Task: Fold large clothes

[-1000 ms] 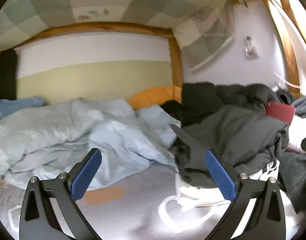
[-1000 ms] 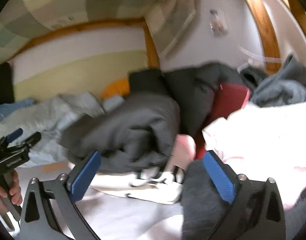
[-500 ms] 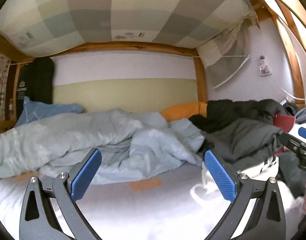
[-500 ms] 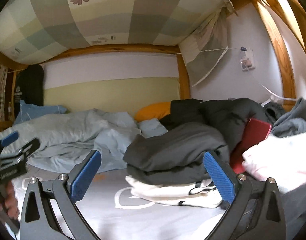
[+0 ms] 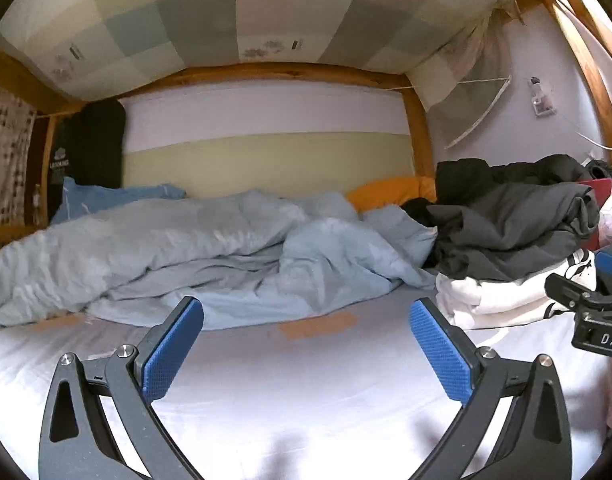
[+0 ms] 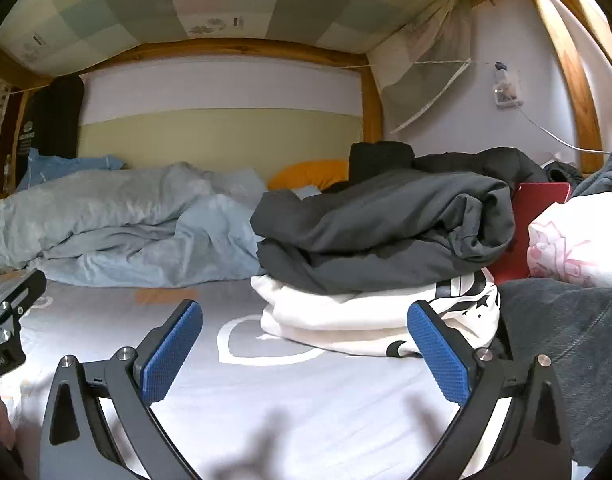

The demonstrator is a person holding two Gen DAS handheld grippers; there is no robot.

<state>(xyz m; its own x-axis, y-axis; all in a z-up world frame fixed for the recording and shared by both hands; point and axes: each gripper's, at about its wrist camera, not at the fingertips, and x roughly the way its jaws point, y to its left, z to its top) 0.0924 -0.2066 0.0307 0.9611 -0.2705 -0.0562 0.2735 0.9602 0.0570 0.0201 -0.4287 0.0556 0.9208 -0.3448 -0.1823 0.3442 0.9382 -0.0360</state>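
Note:
A folded dark grey garment [image 6: 386, 232] lies on top of a folded white garment with black print [image 6: 370, 320], stacked on the bed to the right. The same stack shows in the left wrist view, grey garment [image 5: 514, 228] over white one [image 5: 502, 300]. My right gripper [image 6: 303, 350] is open and empty, low over the sheet just in front of the stack. My left gripper [image 5: 306, 348] is open and empty over the bare sheet, left of the stack. Each gripper's body shows at the edge of the other's view.
A crumpled light blue duvet [image 5: 185, 256] fills the back of the bed, with an orange pillow [image 6: 306, 172] behind. More dark clothes [image 6: 486, 164], a red item [image 6: 538, 216], a pink-white cloth [image 6: 578, 240] and a dark denim cloth [image 6: 566, 344] crowd the right. Wooden bunk posts [image 5: 418, 136] frame the bed.
Both grippers have drawn back from the clothes pile and levelled out low over the sheet. The stack now sits farther ahead. Both stay open and empty.

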